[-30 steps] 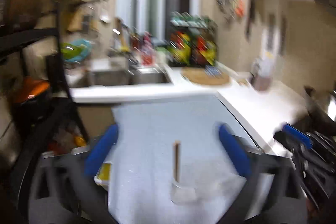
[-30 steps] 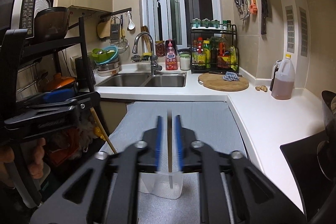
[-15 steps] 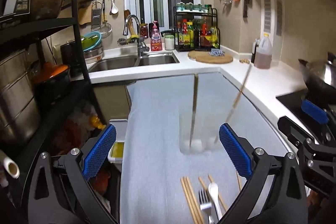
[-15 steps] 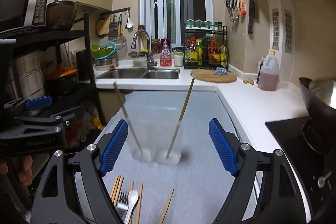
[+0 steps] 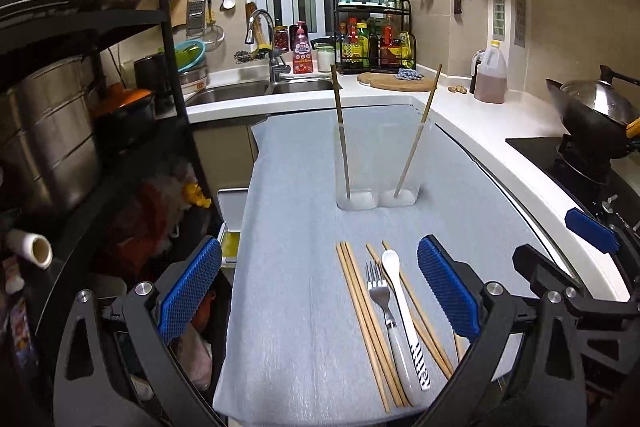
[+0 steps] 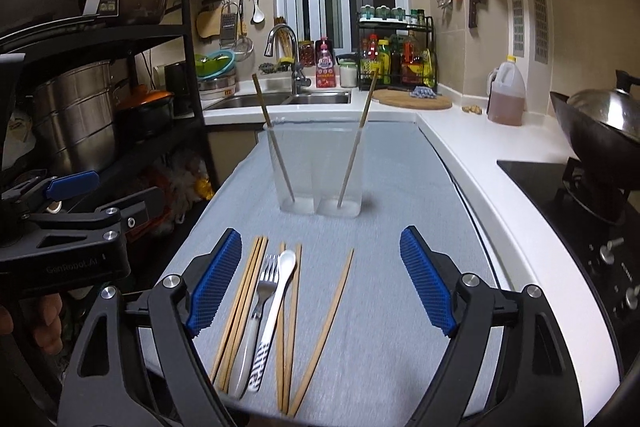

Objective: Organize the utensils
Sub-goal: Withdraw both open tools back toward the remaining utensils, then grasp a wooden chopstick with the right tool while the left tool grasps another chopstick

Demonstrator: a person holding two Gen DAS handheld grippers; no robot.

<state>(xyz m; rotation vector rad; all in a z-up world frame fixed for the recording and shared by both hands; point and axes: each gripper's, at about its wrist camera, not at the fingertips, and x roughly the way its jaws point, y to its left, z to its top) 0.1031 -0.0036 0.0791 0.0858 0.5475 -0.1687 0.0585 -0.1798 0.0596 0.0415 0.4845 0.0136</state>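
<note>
Both my grippers hang over the grey mat, pointing down toward the loose utensils, nothing held.

Right gripper (image 6: 320,279): jaws wide apart, empty. Left gripper (image 5: 320,291): jaws also wide, empty; seen in lower left of right wrist view w/ a hand on its handle.

Task things: clear two-compartment holder (image 6: 318,167) stands mid-frame on the mat (image 6: 400,327), one chopstick in each compartment, both leaning outward: left chopstick (image 6: 274,143), right chopstick (image 6: 356,143). Loose stuff lies in lower centre of both views, nearer me than the holder: chopstick bundle (image 6: 240,307) at left, fork (image 6: 260,303), white spoon (image 6: 276,303) w/ striped handle lying beside the fork and touching it, two more chopsticks just right of the spoon, and one lone chopstick (image 6: 326,323) angled off by itself.

Step in hand, my guess: pick next loose piece for the holder.

How to do it well:
- Go for the lone chopstick first w/ right gripper; it's apart from the rest, so no clutter betw. pads.
- Grip across its width, near mid-length so it doesn't swing.
- Thin + flat on soft mat: bring pads low, close slow, or it rolls out.
- Spoon/fork overlap the sticks; lift those before digging under.
- Drop in tip-first, clear of the leaning sticks; the holder looks light, could tip.
</note>
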